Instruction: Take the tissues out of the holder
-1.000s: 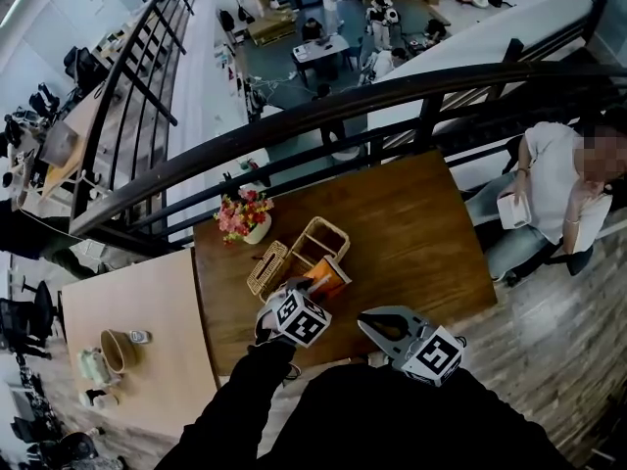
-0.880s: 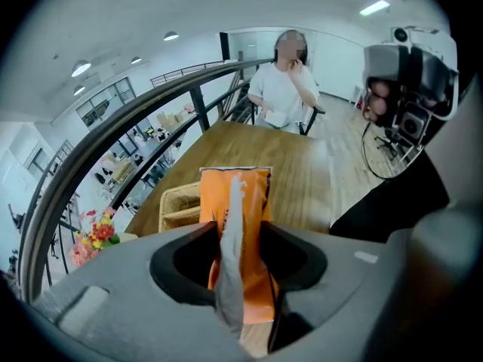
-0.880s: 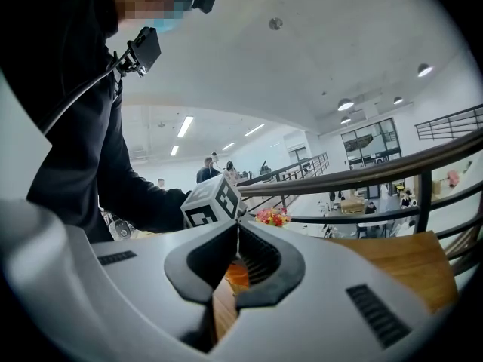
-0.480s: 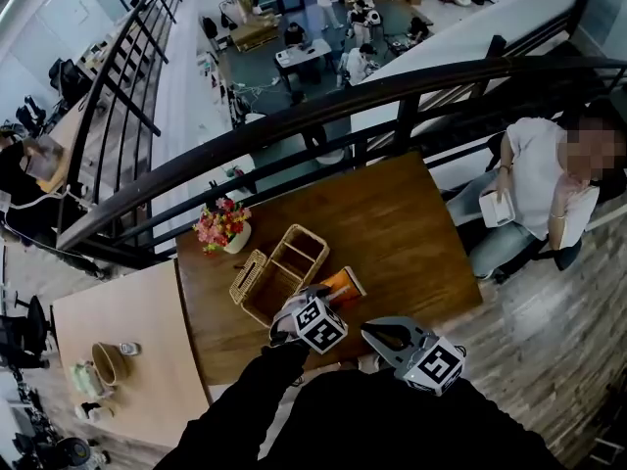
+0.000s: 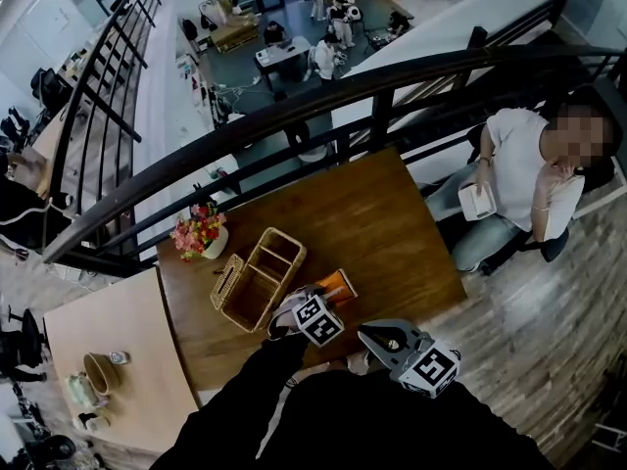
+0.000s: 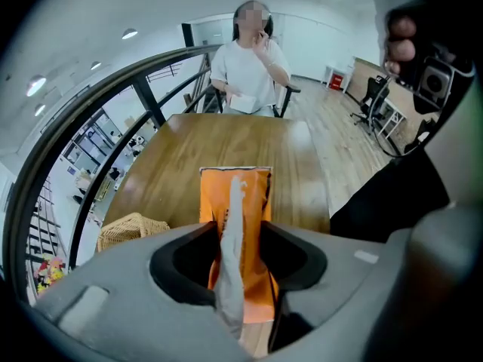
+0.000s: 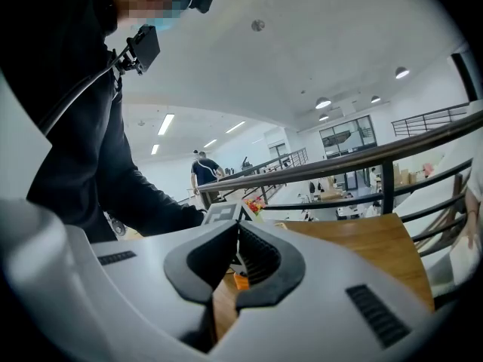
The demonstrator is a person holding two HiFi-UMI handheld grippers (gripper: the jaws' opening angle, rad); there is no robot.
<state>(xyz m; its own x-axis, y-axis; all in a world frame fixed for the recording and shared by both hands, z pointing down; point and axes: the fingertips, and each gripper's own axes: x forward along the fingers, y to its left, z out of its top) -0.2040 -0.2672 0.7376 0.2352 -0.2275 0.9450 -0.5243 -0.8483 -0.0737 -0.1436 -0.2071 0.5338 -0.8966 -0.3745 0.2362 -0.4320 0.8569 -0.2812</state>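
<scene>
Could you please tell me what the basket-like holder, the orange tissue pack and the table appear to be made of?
The holder: woven wicker or rattan, matt tan, open weave visible.
The tissue pack: likely thin plastic film, orange, creased.
The table: wood or wood-look veneer, brown grain streaks, slight sheen.

In the left gripper view the left tool [image 6: 240, 256] is hiding the near end of the orange tissue pack [image 6: 235, 191] and cutting off the wicker holder [image 6: 130, 231]. In the head view its marker cube [image 5: 319, 319] is covering its jaws and most of the pack. In the right gripper view the right tool [image 7: 234, 256] and a dark sleeve [image 7: 143, 194] are leaving only an orange sliver showing, and the people on the lower floor [image 5: 323, 52] are appearing too small to make out.
</scene>
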